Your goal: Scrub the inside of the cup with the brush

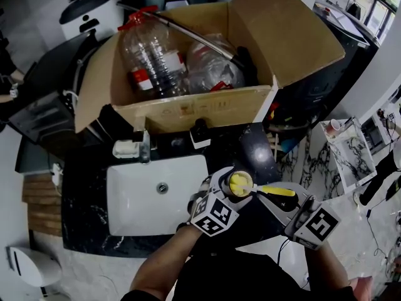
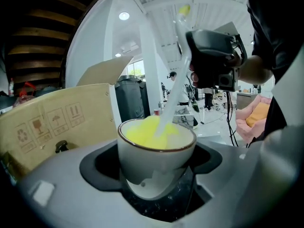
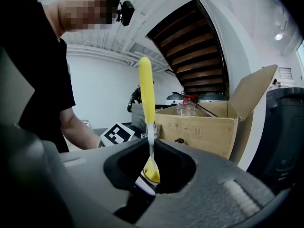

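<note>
Starting at the left of the head view, the white sink (image 1: 147,193) sits in the dark tabletop (image 1: 250,146), and you're working just right of it, low centre of the frame. Your left hand-held gripper (image 2: 156,178) is clamped on the lower body of the cup (image 2: 154,153), rim up and roughly level. That grip is low, so a hard sideways push at the rim could lever the cup round in the jaws, or pop it out onto the stone underneath. The yellow head of the brush (image 2: 151,133) is down inside the cup, its pale shaft slanting up toward the upper right of the left gripper view. Your right hand-held gripper (image 3: 151,151) is closed on that thin shaft, with the yellow handle standing above the jaws. A slim stem like that looks prone to swivelling or sliding if you bear down. I'd keep the strokes short and the pressure light.
</note>
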